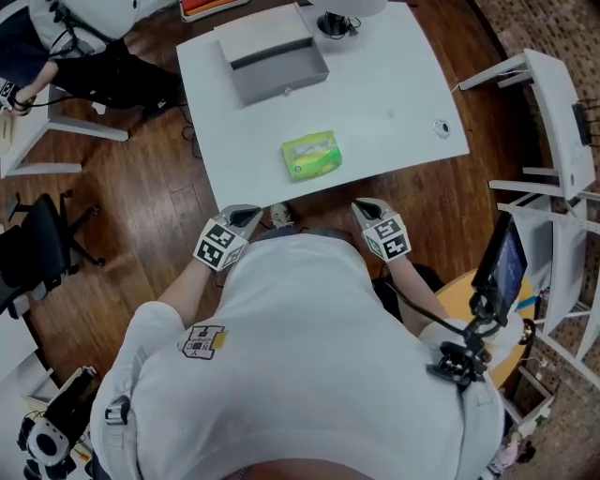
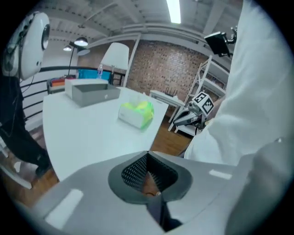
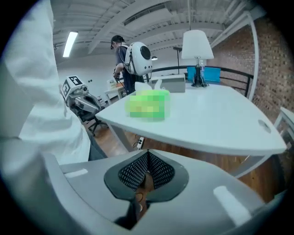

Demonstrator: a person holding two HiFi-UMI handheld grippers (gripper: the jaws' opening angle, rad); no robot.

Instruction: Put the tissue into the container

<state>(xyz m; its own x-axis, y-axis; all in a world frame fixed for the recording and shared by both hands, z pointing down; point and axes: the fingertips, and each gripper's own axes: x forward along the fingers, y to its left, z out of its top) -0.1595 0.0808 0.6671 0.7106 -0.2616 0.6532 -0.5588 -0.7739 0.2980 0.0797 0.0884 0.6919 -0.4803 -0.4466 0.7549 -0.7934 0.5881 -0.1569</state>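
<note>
Looking down, we hold both grippers just off the white tabletop (image 1: 394,103), on the near side of the green tissue pack (image 1: 311,155) that lies on it. The left gripper (image 1: 249,217) and the right gripper (image 1: 363,206) each have their jaws pressed together with nothing between them. Beyond the tissue pack, well apart from it, stands the grey container (image 1: 277,61), its top open. Farther beyond the tissue pack, a lamp base (image 1: 334,23) is cut off at the head view's top edge. A small round thing (image 1: 442,127) lies well to the right of the tissue pack; we cannot tell what it is. A wooden floor (image 1: 141,187) surrounds the tabletop, and a brick wall (image 2: 170,69) rises behind the tissue pack in the left gripper view.
</note>
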